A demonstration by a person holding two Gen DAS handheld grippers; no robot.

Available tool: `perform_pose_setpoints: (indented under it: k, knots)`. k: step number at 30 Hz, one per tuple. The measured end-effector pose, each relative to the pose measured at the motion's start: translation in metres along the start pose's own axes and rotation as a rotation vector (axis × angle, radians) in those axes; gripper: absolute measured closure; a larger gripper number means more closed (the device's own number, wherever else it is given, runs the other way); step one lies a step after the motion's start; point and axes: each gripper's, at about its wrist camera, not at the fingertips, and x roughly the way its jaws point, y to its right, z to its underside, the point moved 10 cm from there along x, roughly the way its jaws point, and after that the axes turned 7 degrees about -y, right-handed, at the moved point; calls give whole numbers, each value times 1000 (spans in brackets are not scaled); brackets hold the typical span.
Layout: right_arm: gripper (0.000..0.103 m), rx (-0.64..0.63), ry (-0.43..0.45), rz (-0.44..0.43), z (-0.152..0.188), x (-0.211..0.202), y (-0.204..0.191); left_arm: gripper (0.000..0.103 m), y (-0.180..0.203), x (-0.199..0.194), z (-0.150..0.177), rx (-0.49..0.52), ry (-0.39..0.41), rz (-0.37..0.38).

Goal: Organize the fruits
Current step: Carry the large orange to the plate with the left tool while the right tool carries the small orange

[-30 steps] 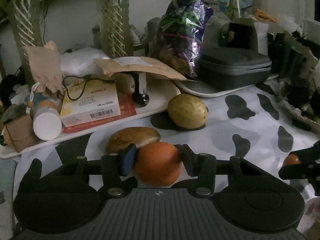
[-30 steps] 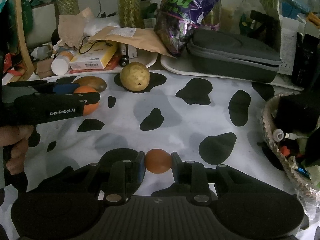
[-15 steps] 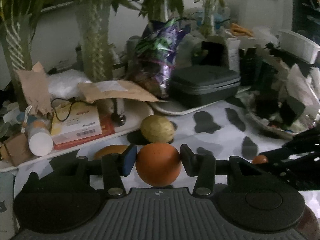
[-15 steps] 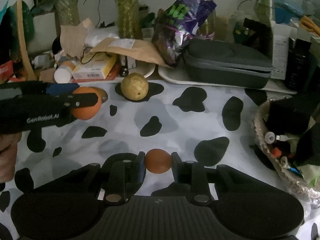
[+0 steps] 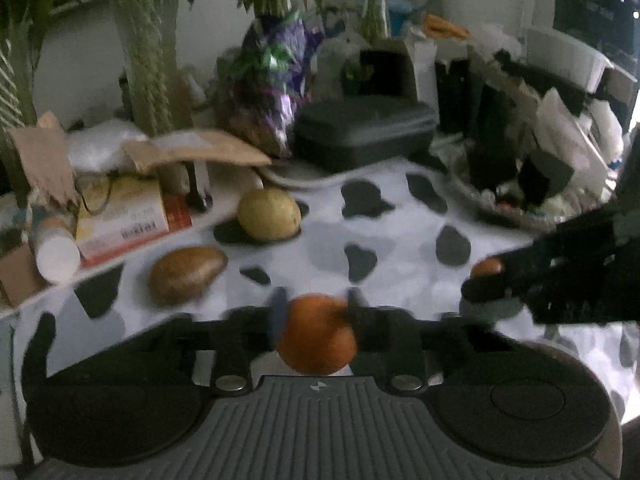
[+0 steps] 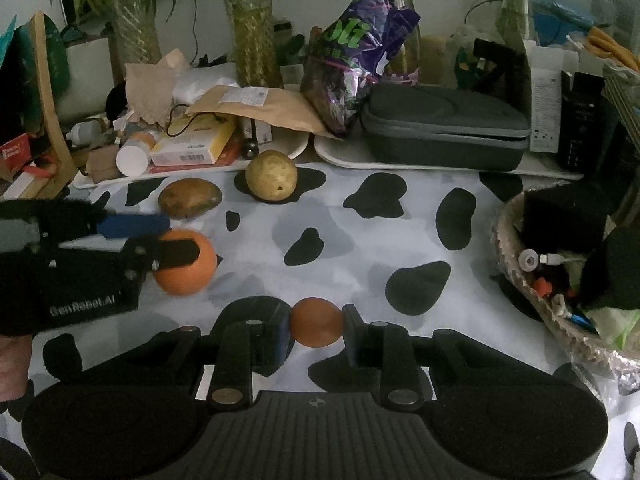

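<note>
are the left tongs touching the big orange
Touching. The right wrist view shows the left tongs clamped on the big orange, one finger pressed across its front.

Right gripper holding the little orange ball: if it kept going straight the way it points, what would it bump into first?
Probably the spotted tablecloth, since the right gripper, shut on the small orange fruit, tilts downward. No other fruit lies directly ahead; the yellow pear sits farther back and left. Depth is hard to judge.

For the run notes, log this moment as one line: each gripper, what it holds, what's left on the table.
left gripper: shut on large orange | right gripper: shut on small orange | on table: pear, mango
</note>
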Motion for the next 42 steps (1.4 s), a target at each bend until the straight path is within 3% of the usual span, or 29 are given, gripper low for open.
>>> perform_pose_setpoints:
  k: [7, 8, 9, 11, 13, 23, 24, 26, 30, 42]
  knots:
    - [74, -12, -7, 1, 1, 2, -2, 98, -5, 1, 5, -17, 9, 23]
    - [74, -14, -8, 2, 1, 3, -1, 93, -6, 2, 5, -18, 9, 25]
    - [74, -14, -8, 3, 1, 3, -2, 88, -6, 2, 4, -17, 11, 25]
    - [74, -13, -7, 4, 0, 3, -2, 48, -6, 5, 4, -12, 2, 13]
    - [75, -15, -5, 3, -1, 4, -2, 33, -4, 10, 6, 3, -15, 8]
    - [74, -25, -7, 0, -2, 3, -2, 35, 13, 25, 11, -5, -41, 102]
    - [75, -22, -7, 0, -2, 2, -1, 37, 15, 26, 12, -7, -48, 113]
    - [74, -19, -4, 1, -1, 1, 0, 54, 22, 27, 13, -13, -64, 160]
    - [74, -14, 1, 2, 1, -3, 2, 55, 25, 24, 13, 0, -68, 125]
    - [75, 40, 19, 3, 18, -25, 10, 55, 53, -30, 3, 17, 27, 177]
